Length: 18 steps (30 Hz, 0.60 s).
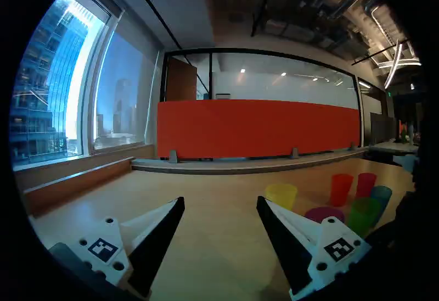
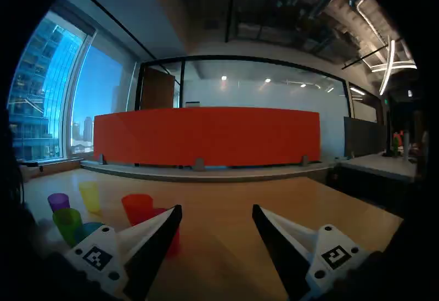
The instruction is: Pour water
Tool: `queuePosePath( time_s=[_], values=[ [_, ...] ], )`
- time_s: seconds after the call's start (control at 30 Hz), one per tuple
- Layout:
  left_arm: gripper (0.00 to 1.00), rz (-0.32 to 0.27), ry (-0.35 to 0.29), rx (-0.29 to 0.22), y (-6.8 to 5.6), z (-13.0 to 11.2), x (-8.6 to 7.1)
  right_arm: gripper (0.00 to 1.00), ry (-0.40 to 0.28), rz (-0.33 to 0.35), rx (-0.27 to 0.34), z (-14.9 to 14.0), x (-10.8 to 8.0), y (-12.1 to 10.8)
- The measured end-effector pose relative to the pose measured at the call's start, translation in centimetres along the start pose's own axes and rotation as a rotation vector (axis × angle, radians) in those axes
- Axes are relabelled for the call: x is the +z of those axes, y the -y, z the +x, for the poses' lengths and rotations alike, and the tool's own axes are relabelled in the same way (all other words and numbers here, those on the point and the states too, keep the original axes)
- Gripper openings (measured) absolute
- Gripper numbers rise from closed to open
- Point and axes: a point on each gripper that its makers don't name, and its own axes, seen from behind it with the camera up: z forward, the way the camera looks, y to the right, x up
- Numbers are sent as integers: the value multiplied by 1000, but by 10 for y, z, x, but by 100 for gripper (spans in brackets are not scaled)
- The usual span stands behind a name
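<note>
Several coloured plastic cups stand in a cluster on the wooden table [image 1: 219, 191]. In the left gripper view they lie to the right of my left gripper [image 1: 219, 205]: a yellow cup [image 1: 281, 194], an orange cup [image 1: 341, 188], a red cup [image 1: 366, 184], a teal cup [image 1: 381, 195], a green cup [image 1: 365, 213] and a magenta cup [image 1: 325, 214], partly behind the right finger. The left gripper is open and empty. In the right gripper view the cups sit at the left: purple cup [image 2: 58, 201], yellow cup [image 2: 90, 195], orange cup [image 2: 137, 206], green cup [image 2: 68, 223]. My right gripper [image 2: 215, 211] is open and empty over bare table.
An orange partition [image 1: 258, 128] runs along the table's far edge on a grey rail. Tall windows [image 1: 55, 92] stand at the left. Another desk [image 2: 378, 165] with small items lies to the right, past the table's edge.
</note>
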Motion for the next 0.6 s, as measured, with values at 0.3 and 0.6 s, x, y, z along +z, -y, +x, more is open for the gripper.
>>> queuePosePath(
  time_s=[0.3,0.6],
  values=[
    [98,0,0,0,0,0,1,99,0,0,0,0,-1,1],
    [98,0,0,0,0,0,1,99,0,0,0,0,-1,0]
  ],
)
